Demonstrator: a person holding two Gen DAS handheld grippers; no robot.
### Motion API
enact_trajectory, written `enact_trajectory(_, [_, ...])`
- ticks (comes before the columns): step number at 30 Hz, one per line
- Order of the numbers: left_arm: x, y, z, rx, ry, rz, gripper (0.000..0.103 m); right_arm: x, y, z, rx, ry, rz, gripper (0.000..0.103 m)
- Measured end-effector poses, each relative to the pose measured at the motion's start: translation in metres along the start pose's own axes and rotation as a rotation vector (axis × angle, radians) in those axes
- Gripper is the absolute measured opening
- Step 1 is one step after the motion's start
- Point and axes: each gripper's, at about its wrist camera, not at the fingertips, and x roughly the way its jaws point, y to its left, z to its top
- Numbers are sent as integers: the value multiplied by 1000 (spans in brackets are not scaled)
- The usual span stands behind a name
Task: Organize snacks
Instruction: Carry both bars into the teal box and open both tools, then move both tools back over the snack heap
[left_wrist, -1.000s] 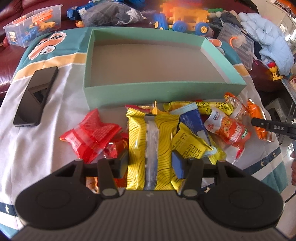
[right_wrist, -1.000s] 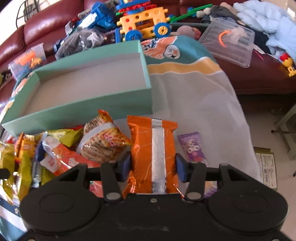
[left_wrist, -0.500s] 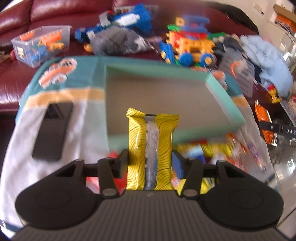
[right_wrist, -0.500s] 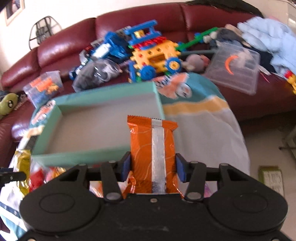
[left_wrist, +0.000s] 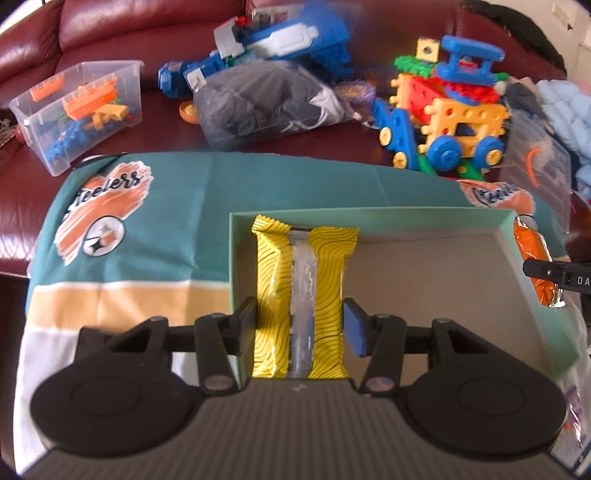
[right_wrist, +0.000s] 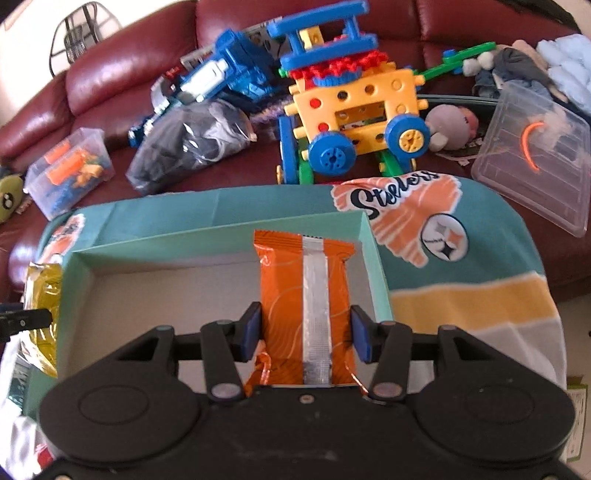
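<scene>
Left wrist view: my left gripper (left_wrist: 299, 326) has its jaws pinching the yellow snack pack (left_wrist: 301, 295) over the teal box (left_wrist: 480, 216), frame centre, poised to drop; right wrist view: my right gripper (right_wrist: 306, 334) likewise pinches the orange snack pack (right_wrist: 299, 295) above the box's right end.

We are in a home living room, and a lived-in one: a dark red leather sofa (right_wrist: 122, 62) runs across the back, piled with children's things. We see a big plastic construction-toy vehicle (right_wrist: 354, 114), a clear tub of building bricks (left_wrist: 79, 107), a soft toy (right_wrist: 452, 123) and a heap of pale blue bedding or clothing (right_wrist: 569, 55). In front, a sports-team fleece blanket (right_wrist: 461, 266) covers the work surface
</scene>
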Motion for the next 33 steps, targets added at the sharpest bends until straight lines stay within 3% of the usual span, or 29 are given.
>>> enact_trajectory(5, [32, 1, 6, 19, 23, 18, 50, 42, -5, 6, 0, 25, -18, 51])
enact_trajectory(7, [37, -2, 6, 30, 13, 45, 61, 49, -9, 6, 3, 20, -6, 56])
enact_trajectory(9, [33, -4, 5, 17, -1, 21, 85, 49, -13, 6, 40, 20, 20, 70])
enact_trajectory(11, [21, -8, -1, 18, -30, 4, 102, 41, -18, 4, 83, 12, 75, 101])
enact_trajectory(15, [0, -21, -12, 61, -53, 26, 103, 14, -17, -1, 81, -19, 100, 103])
enact_trajectory(22, [-49, -19, -40, 20, -61, -10, 103, -43, -12, -22, 78, -37, 97, 103])
enact_trajectory(33, [-111, -11, -126, -49, -22, -45, 103, -121, 0, -90, 64, -47, 135, 103])
